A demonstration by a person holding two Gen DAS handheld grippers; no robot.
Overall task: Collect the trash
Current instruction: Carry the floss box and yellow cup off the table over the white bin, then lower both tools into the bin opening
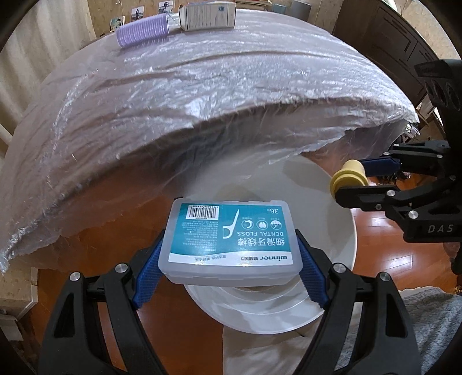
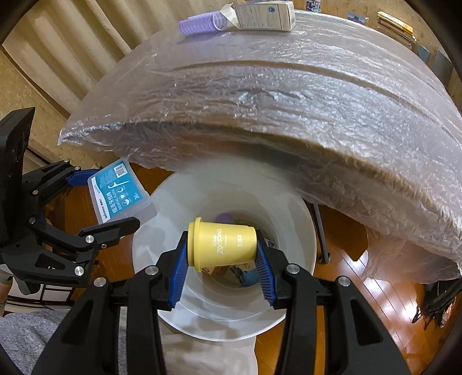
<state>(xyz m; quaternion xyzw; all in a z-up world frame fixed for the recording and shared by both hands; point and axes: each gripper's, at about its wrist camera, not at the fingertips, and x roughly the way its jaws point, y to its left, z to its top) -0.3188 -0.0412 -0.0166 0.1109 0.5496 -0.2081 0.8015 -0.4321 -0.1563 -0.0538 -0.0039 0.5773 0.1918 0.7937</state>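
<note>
Bin (image 2: 294,219) directly below both claws | your right claw (image 2: 222,259) clamps yellow cup (image 2: 222,245) crosswise over its mouth | left claw (image 1: 231,265) grips floss box (image 1: 231,236) above near rim

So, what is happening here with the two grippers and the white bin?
A person is collecting trash with two handheld grippers. The left gripper grips a clear dental floss box, and the right gripper grips a small yellow cup. Both are held above the open white bin on the floor beside the table; some items already lie inside the bin. Neither item is released yet. A purple roller and a carton are on the plastic-covered table.
</note>
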